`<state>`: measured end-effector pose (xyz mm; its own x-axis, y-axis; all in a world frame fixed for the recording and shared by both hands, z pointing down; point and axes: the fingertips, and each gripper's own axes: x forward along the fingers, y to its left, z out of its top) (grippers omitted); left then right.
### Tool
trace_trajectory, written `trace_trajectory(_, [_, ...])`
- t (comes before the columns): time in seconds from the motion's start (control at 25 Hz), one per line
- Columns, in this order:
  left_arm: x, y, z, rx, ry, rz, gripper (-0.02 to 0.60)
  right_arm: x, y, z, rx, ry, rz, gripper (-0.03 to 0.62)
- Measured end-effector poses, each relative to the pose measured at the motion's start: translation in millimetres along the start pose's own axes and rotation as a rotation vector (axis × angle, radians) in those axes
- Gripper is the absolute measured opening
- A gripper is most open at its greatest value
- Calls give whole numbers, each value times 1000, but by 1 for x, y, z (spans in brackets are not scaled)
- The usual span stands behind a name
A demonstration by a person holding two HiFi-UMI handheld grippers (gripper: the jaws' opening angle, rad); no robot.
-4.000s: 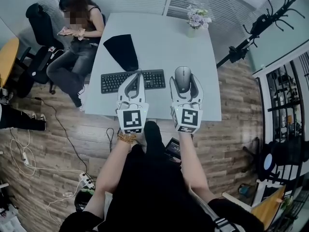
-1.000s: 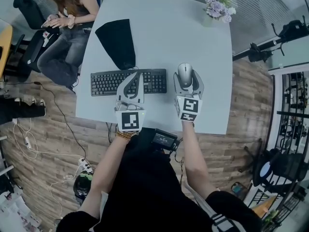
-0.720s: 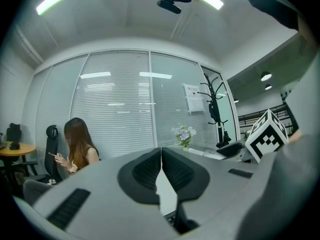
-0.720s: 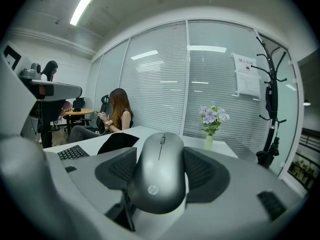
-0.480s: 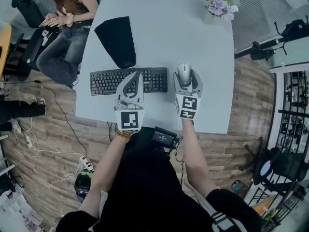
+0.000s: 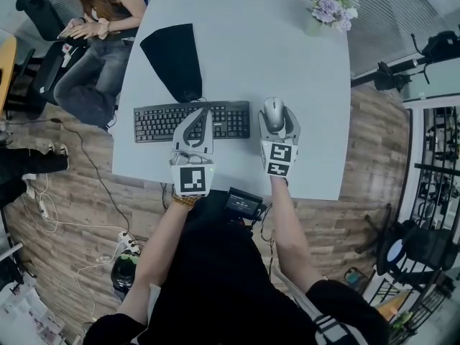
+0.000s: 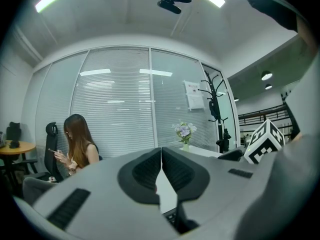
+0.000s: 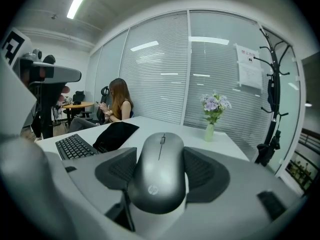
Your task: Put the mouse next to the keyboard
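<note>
Mouse (image 8: pixel 159 170) sits squarely between the jaws of the right gripper (image 6: pixel 279 117), which are spread wide and clamped on its two flanks. Its long axis runs straight along the jaws, pointing away from us, so crosswise to the keyboard (image 6: pixel 162 121). From the head view, the mouse is just off the keyboard's right end with a small gap between them. So we reckon the spot is about right, and what's left is setting it down and letting go. We can't tell if it's touching the worktop (image 6: pixel 287 56) yet.

The left gripper (image 7: pixel 161 159) has its jaws pressed together on nothing, parked over the keyboard's near edge.

The worktop is pale, smooth and mostly bare, with a black cloth (image 6: pixel 175 60) behind the keyboard and a vase of flowers (image 6: pixel 327 9) in the far corner. It's an office room with a wood floor (image 6: pixel 65 178) and blinds (image 8: pixel 165 69), and a person (image 6: pixel 93 20) is seated at the side.
</note>
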<state>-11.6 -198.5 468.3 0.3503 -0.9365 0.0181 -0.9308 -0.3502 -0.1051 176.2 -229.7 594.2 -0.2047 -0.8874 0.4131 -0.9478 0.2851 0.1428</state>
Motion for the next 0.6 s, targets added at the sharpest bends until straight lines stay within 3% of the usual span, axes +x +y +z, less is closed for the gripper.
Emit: trace_trajectory(0.6, [1, 1, -15, -9, 26, 9, 12, 20, -1, -42, 5, 83, 9, 296])
